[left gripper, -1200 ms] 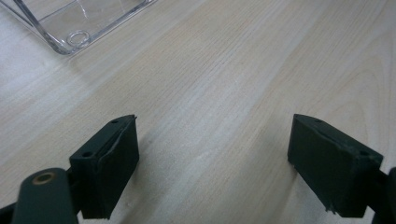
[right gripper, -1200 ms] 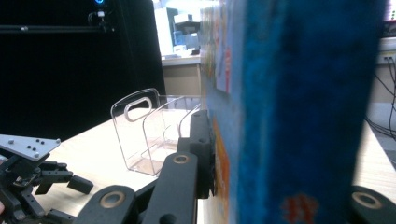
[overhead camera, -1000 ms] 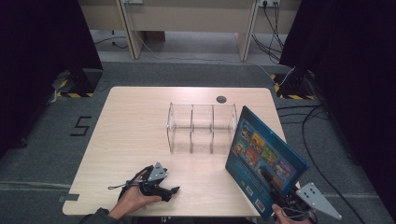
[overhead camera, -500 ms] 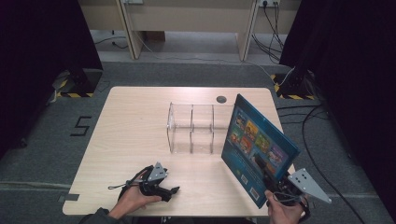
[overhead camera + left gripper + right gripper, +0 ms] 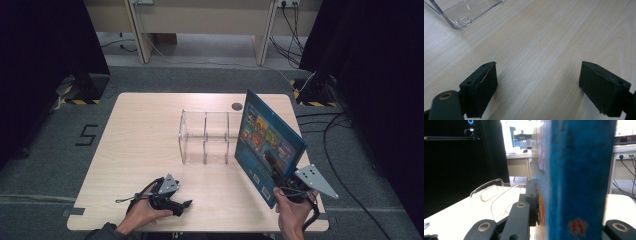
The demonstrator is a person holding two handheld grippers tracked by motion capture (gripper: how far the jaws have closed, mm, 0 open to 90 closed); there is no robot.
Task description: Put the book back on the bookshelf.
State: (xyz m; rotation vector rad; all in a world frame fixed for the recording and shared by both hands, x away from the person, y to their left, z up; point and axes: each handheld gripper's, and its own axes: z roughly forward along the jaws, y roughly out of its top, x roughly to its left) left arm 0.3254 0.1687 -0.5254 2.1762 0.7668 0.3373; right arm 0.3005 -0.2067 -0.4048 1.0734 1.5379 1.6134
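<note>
Book (image 5: 267, 140) is now standing nearly upright above the right part of the bench (image 5: 140, 140), and over the last second it is moving to the left and rising more vertical, so its left edge is coming just beside the right end of the clear rack (image 5: 205, 137). I judge that the person is bringing it toward the rack to slot it into a compartment; the book is not yet inside any of them.

The right hand-held gripper (image 5: 280, 172) is clamping the lower part of the book, with the jaws closed tight on the two covers; in the right gripper view the blue cover (image 5: 576, 180) is standing between the black jaws, and the rack (image 5: 490, 195) is showing behind, to the left.

The left hand-held gripper (image 5: 175, 202) is resting on the front of the bench, well apart from the book. Its jaws are standing wide open with nothing between them, only bare wood, and a corner of the rack (image 5: 461, 17) is lying ahead.
</note>
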